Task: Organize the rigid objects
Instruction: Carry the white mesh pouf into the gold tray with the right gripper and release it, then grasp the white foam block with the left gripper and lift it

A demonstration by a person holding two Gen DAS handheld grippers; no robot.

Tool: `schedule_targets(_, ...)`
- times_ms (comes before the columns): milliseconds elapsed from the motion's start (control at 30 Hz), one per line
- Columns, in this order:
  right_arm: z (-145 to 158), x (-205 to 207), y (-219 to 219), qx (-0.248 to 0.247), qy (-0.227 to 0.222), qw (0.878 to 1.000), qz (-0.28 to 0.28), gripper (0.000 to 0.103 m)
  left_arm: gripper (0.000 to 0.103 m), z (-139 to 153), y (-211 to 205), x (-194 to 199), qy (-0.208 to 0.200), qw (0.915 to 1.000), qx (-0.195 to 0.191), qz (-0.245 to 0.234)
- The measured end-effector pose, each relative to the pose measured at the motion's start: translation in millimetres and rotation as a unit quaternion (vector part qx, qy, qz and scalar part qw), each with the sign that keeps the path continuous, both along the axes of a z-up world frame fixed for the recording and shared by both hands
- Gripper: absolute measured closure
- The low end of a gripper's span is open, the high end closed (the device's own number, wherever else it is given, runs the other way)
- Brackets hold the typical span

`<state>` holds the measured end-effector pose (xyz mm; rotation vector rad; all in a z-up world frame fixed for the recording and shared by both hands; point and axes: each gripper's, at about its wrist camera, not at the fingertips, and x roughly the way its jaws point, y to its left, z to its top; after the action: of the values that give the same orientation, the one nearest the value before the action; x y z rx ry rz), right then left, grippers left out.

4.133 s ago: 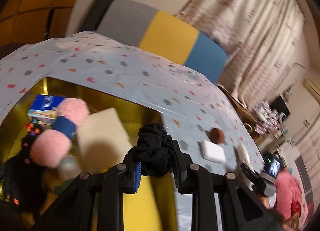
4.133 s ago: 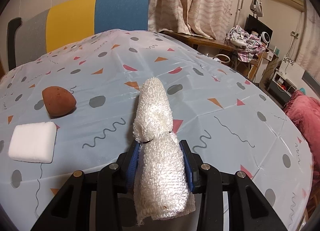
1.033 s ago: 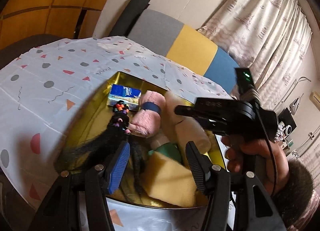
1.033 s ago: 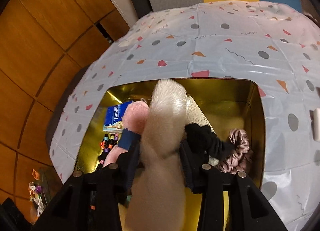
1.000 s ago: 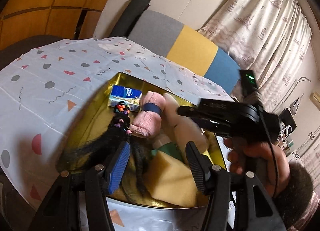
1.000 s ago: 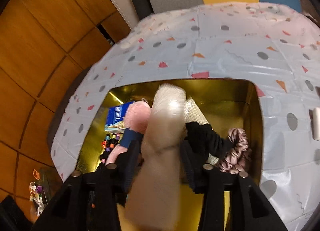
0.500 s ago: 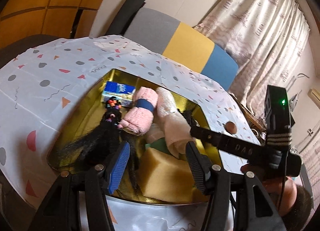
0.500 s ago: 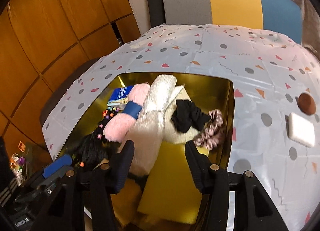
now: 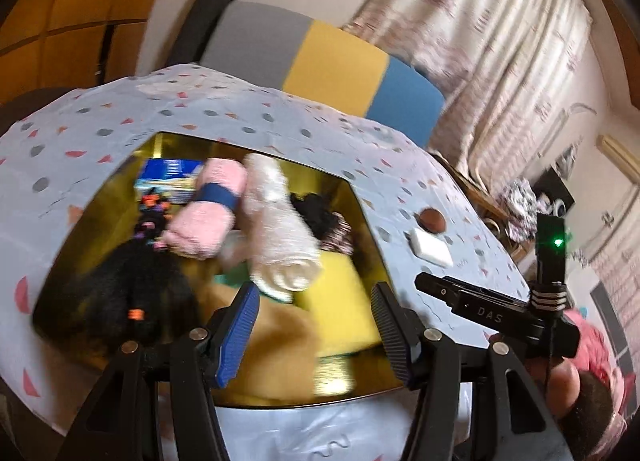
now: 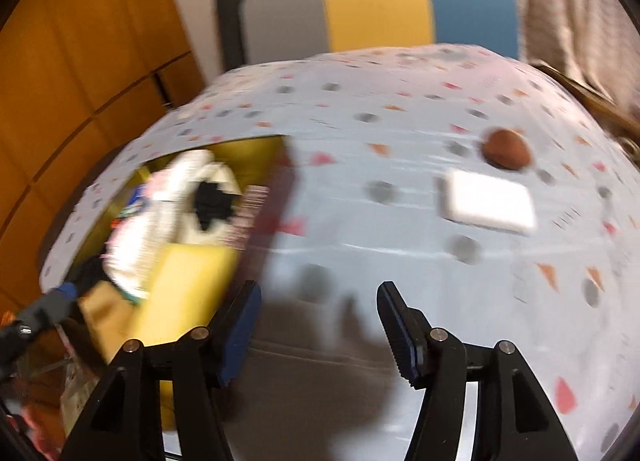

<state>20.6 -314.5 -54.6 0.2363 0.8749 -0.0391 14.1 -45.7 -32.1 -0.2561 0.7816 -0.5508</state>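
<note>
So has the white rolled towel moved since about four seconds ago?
Yes. It was clamped in the right gripper over the tablecloth; now the white rolled towel lies inside the gold tray, beside the pink towel, and the right gripper is open.

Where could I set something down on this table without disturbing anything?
Bare tablecloth lies between the gold tray and the white block, and ahead of the open right gripper. Around the brown egg-shaped piece it is tighter. The tray itself is crowded, white rolled towel included.

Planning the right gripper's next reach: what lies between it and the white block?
Only bare patterned tablecloth between the open right gripper and the white block, in the right wrist view.
</note>
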Motion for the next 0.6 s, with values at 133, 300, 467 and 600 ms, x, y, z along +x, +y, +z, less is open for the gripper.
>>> schedule_targets(133, -12.4, -18.5, -53.5, -0.008, 0.009, 0.998, -0.059, 0.041, 0.043, 5.4, -31.4, -1.8, -0.004, 0.9990, 0.016, -0.041)
schedule_targets(300, -17.6, -37.0, -113.6, -0.032, -0.003, 0.991, -0.128, 0.030, 0.035, 17.6, -78.8, 0.2, -0.009, 0.9952, 0.036, -0.091)
schedule_targets(467, -26.0, -53.8, -172.3, -0.035, -0.014, 0.981, -0.193, 0.028, 0.025, 34.1, -141.2, 9.3, -0.021, 0.9852, 0.063, -0.158)
schedule_targets(600, -36.2, -65.7, -192.0, -0.037, -0.021, 0.973, -0.227, 0.024, 0.023, 32.7, -191.9, 27.1, -0.003, 0.9781, 0.081, -0.192)
